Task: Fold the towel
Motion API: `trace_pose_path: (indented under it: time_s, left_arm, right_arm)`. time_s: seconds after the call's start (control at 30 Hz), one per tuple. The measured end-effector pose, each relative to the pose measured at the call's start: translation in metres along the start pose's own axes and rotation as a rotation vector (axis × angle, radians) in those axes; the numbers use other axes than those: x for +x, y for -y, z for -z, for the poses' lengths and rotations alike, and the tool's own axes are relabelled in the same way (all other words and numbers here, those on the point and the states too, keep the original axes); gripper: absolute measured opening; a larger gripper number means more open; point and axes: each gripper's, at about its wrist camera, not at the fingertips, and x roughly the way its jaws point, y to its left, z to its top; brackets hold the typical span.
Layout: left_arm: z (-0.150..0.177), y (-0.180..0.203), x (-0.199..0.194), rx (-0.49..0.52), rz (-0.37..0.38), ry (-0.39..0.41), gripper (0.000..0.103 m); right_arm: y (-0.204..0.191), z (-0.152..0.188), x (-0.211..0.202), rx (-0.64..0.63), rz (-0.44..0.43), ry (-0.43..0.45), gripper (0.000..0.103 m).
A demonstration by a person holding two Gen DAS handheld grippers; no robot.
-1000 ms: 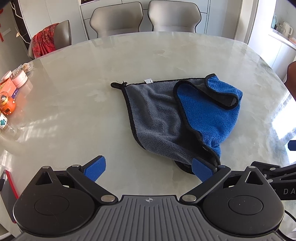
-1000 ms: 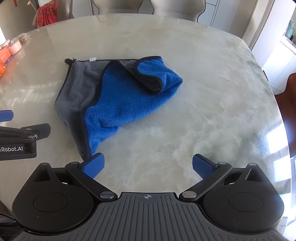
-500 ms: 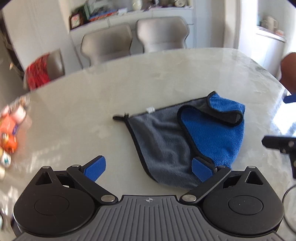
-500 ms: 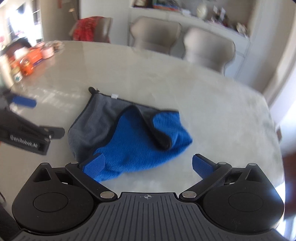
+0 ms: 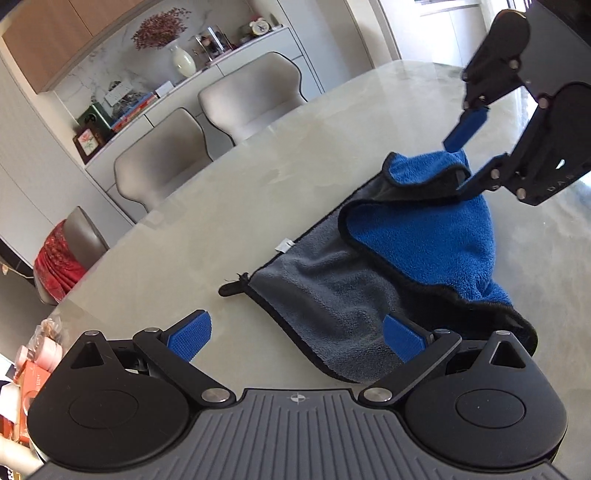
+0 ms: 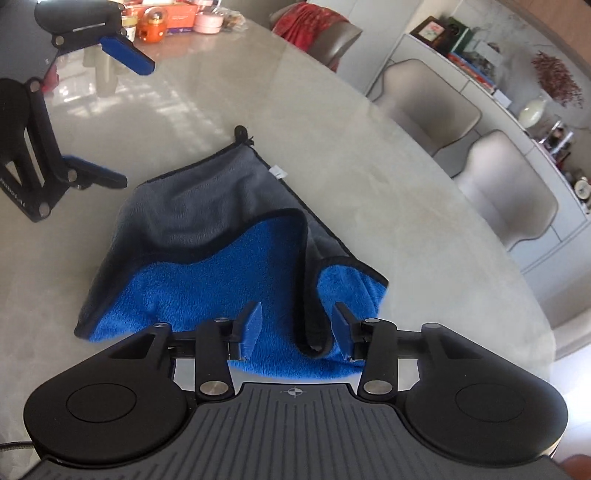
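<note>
Left wrist view shows the crumpled blue and grey fluffy towel [image 5: 373, 280] lying on the pale shiny stone table [image 5: 229, 206], right of the middle, with lots of bare table in the upper left. The left gripper [image 5: 295, 339] has its jaws spread wide, holding nothing, at the towel's near black edge. In the upper right, the right gripper [image 5: 463, 158] straddles a folded corner. Right wrist view shows that gripper [image 6: 295, 326] half open around the rolled fold, not squeezing it. Only this view shows the orange toy jar [image 6: 152, 27] in the upper left.
</note>
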Motion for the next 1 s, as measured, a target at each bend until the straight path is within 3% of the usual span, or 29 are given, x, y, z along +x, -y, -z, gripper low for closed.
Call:
trace_pose_path:
  time_s: [0.13,0.27,0.47,0.77,0.8,0.83,0.87,1.0]
  left_arm:
    - [0.000,-0.004,0.008,0.002,0.041,-0.004,0.102]
    - [0.001,-0.008,0.008,-0.025,0.088,0.001,0.102]
    - [0.006,-0.006,0.009,-0.052,0.136,-0.016,0.102]
    - [0.011,-0.015,0.010,-0.103,0.145,-0.034,0.102]
    - [0.011,-0.016,0.010,-0.106,0.144,-0.036,0.102]
    - [0.012,-0.016,0.009,-0.109,0.144,-0.038,0.102]
    - [0.012,-0.017,0.009,-0.113,0.143,-0.040,0.102]
    - [0.013,-0.016,0.006,-0.110,0.155,-0.044,0.102]
  right_arm:
    - [0.001,-0.012,0.020,-0.019,-0.002,0.008,0.042]
    - [0.005,-0.029,0.041,-0.015,-0.017,0.010,0.029]
    - [0.012,-0.048,0.070,-0.037,-0.032,-0.015,0.029]
    - [0.024,-0.057,0.103,-0.036,-0.074,-0.074,0.028]
    - [0.026,-0.057,0.104,-0.030,-0.085,-0.077,0.025]
    - [0.028,-0.057,0.105,-0.023,-0.097,-0.079,0.010]
    - [0.033,-0.055,0.105,0.010,-0.141,-0.085,0.006]
    - [0.045,-0.048,0.093,0.068,-0.201,-0.067,0.004]
